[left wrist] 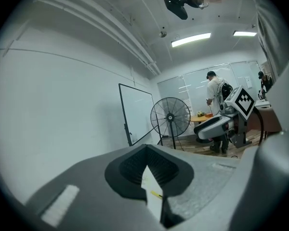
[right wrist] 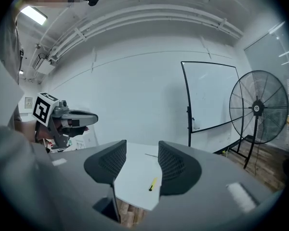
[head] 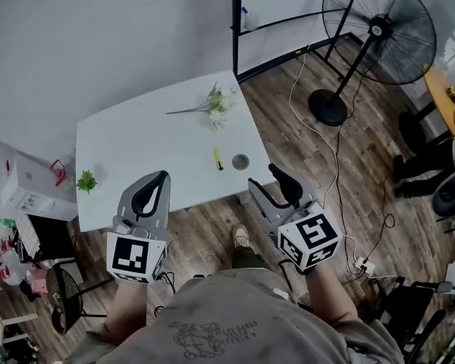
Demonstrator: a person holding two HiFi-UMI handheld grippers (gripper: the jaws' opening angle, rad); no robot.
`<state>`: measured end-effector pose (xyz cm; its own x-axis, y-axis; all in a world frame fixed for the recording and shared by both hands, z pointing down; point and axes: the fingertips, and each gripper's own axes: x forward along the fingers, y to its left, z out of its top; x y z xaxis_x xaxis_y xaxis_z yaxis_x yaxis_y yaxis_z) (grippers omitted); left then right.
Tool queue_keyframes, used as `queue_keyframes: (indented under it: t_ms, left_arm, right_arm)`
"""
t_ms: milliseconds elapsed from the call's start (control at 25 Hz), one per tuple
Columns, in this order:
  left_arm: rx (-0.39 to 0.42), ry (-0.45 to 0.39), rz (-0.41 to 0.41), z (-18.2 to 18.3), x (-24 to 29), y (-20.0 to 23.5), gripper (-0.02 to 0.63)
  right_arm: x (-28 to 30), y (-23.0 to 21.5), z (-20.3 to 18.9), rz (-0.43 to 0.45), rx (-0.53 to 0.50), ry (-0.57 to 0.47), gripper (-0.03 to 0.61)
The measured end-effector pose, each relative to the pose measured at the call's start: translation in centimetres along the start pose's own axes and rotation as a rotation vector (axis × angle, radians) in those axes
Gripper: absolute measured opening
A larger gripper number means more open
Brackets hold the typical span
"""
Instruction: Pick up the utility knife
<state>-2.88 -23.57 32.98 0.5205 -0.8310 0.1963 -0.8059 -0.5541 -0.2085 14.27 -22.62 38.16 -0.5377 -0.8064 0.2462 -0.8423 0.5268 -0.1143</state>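
1. The utility knife (head: 218,158) lies flat on the white table (head: 136,142), near the front edge on my right-hand side. A small round grey object (head: 240,161) sits just beside it, and a flower sprig (head: 216,106) lies farther back.
2. My right gripper (head: 267,177) has its jaws spread wide with nothing in them. It hovers short of the table edge, and its own view frames the yellow knife between the pads (right wrist: 176,165).
3. My left gripper (head: 158,180) has its jaw tips pressed together on nothing (I judge it has no part in this pick).
4. To do this well, I should bring the right gripper forward and down over the middle of the knife's body. The jaws should straddle its narrow width, not its length.
5. I should keep clear of the round object, so a jaw does not nudge it or knock the knife off the edge.
6. The knife lies low, so the pads must nearly touch the tabletop before I squeeze.
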Motion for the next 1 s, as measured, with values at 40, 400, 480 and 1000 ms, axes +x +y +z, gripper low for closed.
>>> queue_keyframes:
  t_ms: [40,400,480,1000]
  left_arm:
    - [0.001,0.003,0.006,0.0,0.8,0.1,0.000]
    - [-0.021,0.039,0.093,-0.4,5.1,1.8,0.000]
    - [-0.036,0.047,0.119,-0.5,5.2,2.3,0.000]
    - [-0.080,0.068,0.173,-1.9,5.7,7.9,0.000]
  right_arm:
    - [0.7,-0.8,0.2,0.010,-0.001,0.003,0.232]
    - [5.6,-4.4,0.8,0.117,-0.032,0.035,0.230]
    - [6.4,-4.8,0.8,0.131,-0.036,0.042,0.230]
    - [12.2,-4.6,1.7,0.137,-0.034,0.076,0.230]
